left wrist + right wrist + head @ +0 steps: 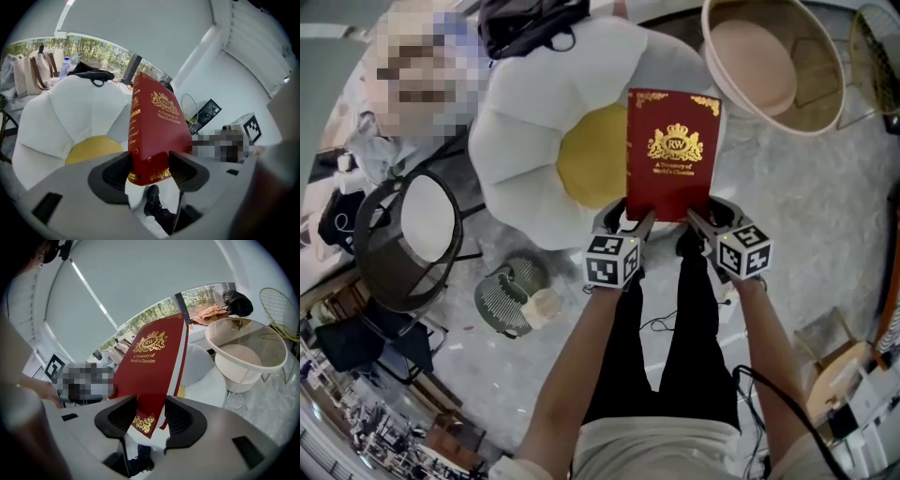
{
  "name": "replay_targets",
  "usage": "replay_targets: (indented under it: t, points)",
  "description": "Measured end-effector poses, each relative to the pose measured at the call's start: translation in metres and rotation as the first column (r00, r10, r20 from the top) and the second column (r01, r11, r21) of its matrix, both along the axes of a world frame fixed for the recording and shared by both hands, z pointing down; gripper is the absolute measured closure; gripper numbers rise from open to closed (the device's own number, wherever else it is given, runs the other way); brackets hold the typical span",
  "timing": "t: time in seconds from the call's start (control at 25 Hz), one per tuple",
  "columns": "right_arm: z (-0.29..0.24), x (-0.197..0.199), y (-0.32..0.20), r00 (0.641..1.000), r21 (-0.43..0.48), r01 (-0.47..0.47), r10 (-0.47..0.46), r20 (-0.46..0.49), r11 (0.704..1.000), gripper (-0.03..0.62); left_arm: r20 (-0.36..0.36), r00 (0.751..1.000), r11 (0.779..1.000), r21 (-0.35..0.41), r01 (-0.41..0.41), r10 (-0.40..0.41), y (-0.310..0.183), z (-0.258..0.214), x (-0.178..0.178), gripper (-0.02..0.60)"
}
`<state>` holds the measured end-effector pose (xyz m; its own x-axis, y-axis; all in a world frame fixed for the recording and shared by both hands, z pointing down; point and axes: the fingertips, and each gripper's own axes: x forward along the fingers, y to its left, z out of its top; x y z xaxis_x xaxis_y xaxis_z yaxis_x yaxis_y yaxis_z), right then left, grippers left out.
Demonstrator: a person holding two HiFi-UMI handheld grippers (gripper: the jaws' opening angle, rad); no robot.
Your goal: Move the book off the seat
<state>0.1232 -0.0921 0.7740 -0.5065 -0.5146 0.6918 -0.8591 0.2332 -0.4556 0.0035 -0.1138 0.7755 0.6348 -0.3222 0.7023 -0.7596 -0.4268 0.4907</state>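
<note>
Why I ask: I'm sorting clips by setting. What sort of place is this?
Likely a bright indoor lounge or showroom: a flower-shaped cushion seat, a round glass-topped side table, and wide windows looking onto trees.

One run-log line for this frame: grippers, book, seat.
left gripper: shut on red book | right gripper: shut on red book | red book: held up over flower seat | set-down: not yet done
</note>
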Motion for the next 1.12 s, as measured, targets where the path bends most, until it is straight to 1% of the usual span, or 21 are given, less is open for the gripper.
replay_targets:
  t: [0.2,0.44,0.8,1.12]
  points:
    - [-0.005,0.047,-0.005,1.000,-0.003,-0.022,0.022,-0.001,1.000,0.388,0.001,1.000,1.000,-0.001,-0.025,0.025,-0.008,-0.005,0.048,0.324]
    - [-0.003,0.121,-0.014,0.999,-0.007,-0.046,0.046,-0.004,0.999,0.388,0.003,0.998,0.998,-0.005,-0.055,0.055,-0.021,-0.004,0.122,0.324]
    - [0.014,0.221,-0.041,0.995,-0.025,-0.095,0.095,-0.004,0.995,0.388,0.014,0.994,0.994,-0.017,-0.108,0.108,-0.054,0.012,0.225,0.324]
    - [0.038,0.290,-0.062,0.988,-0.046,-0.153,0.152,-0.011,0.987,0.387,0.016,0.985,0.984,-0.041,-0.171,0.172,-0.084,0.037,0.296,0.324]
